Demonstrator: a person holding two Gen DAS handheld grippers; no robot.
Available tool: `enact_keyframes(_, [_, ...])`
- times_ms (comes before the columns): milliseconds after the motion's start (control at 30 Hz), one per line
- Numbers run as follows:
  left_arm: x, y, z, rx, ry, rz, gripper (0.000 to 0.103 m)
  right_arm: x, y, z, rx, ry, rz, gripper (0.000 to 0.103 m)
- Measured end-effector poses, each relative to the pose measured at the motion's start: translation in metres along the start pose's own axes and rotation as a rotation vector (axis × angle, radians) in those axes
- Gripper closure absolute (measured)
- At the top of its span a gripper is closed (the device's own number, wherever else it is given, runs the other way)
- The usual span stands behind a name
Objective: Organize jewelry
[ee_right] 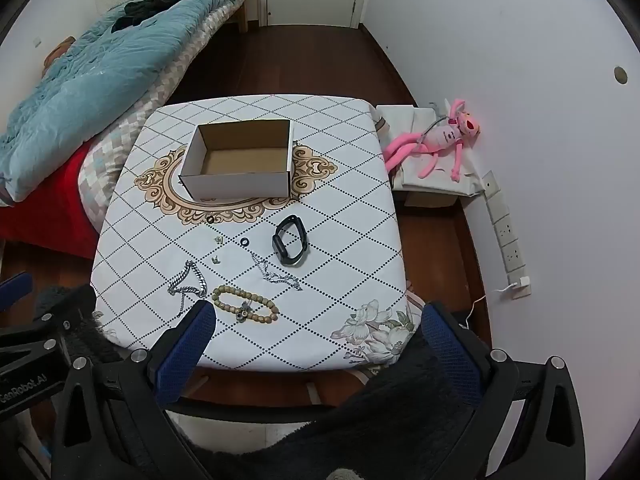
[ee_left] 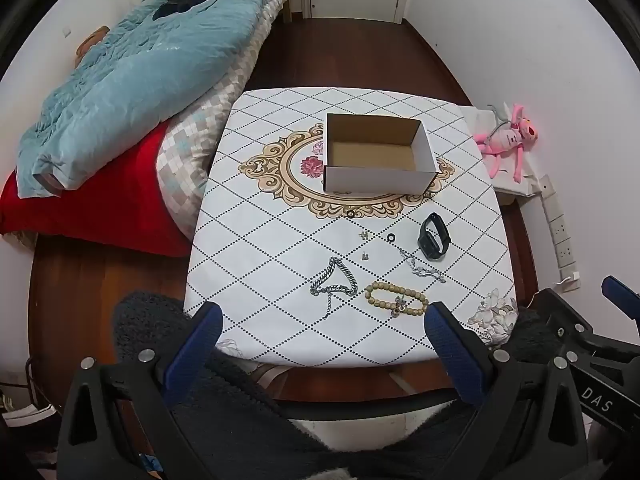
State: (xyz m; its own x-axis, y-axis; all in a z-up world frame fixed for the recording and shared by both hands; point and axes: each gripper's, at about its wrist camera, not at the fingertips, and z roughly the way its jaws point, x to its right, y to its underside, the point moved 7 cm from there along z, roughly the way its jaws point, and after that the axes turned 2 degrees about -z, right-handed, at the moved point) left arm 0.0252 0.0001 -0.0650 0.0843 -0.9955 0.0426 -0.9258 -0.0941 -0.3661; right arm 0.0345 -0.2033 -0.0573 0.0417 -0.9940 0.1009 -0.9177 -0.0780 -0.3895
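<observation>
Here, both grippers, left gripper [ee_left: 320, 320] and right gripper [ee_right: 316, 320], fingers spread wide and empty, above table [ee_left: 280, 240] edge, beaded bracelet [ee_left: 396, 299], chain [ee_left: 334, 280], watch [ee_left: 434, 237], cardboard box [ee_left: 378, 156] beyond.

This is a home bedroom: a bed [ee_left: 120, 184] with a red sheet and rumpled blue quilt [ee_left: 132, 80] lies beside a small table [ee_left: 248, 280] in a flowered diamond-pattern cloth, on a dark wood floor [ee_left: 340, 56], with a pink plush toy [ee_right: 444, 140] by the white wall.
</observation>
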Motion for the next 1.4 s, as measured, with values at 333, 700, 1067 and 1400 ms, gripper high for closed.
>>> enact_keyframes(333, [-0.002, 0.001, -0.001, -0.006, -0.009, 0.005, 0.000, 0.001, 0.001, 0.001, 0.000, -0.003, -0.001, 0.000])
enact_keyframes(700, [-0.003, 0.001, -0.001, -0.006, -0.013, 0.008, 0.000, 0.002, 0.001, 0.000, -0.006, -0.009, 0.002, 0.000])
enact_keyframes(1067, [0.005, 0.002, -0.002, -0.006, -0.010, 0.015, 0.000, 0.002, 0.000, 0.001, -0.005, -0.008, 0.003, 0.000])
enact_keyframes(1400, [0.008, -0.002, -0.007, 0.006, 0.004, 0.018, 0.000, 0.006, -0.003, -0.007, 0.002, -0.005, 0.008, 0.000])
